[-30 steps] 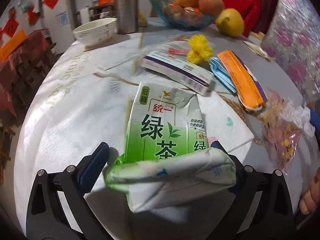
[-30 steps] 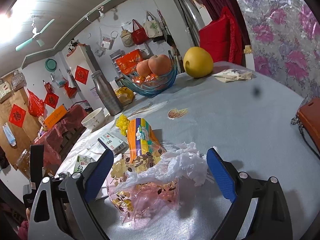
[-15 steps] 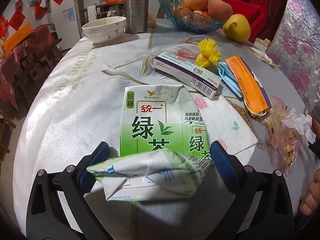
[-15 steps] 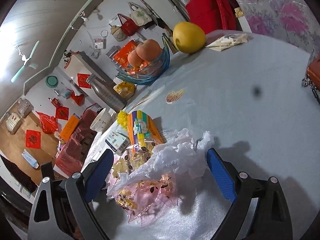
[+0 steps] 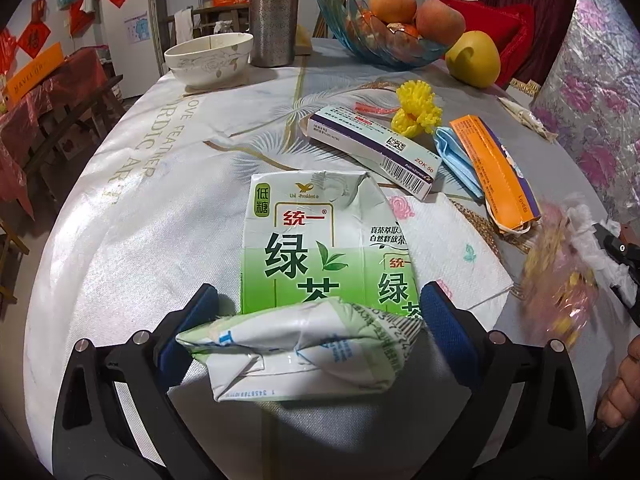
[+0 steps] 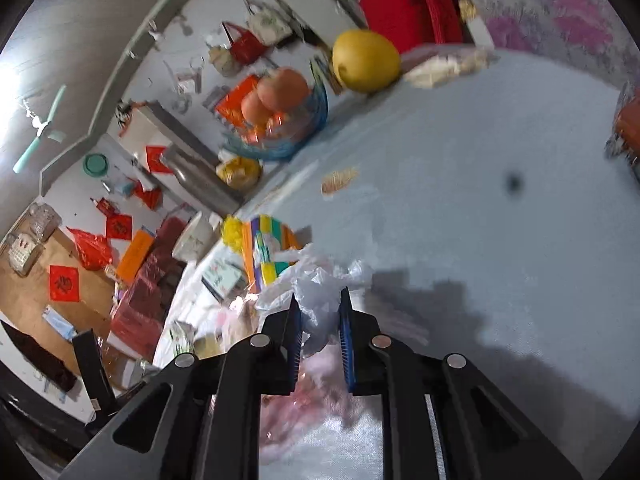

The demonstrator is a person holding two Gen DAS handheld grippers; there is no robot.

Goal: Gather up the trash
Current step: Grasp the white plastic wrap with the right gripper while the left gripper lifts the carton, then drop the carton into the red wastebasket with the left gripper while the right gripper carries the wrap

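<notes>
The right gripper (image 6: 319,330) is closing its jaws on the crumpled white plastic (image 6: 320,292) of the pink snack bag (image 6: 316,384), and the bag lies directly between the pads. In the left wrist view this bag (image 5: 560,280) is at the right edge of the table (image 5: 120,240), so the right hand is much nearer to it. The left gripper (image 5: 318,320) holds the flattened green tea carton (image 5: 312,280), whose long axis points away from it, toward the far side.
</notes>
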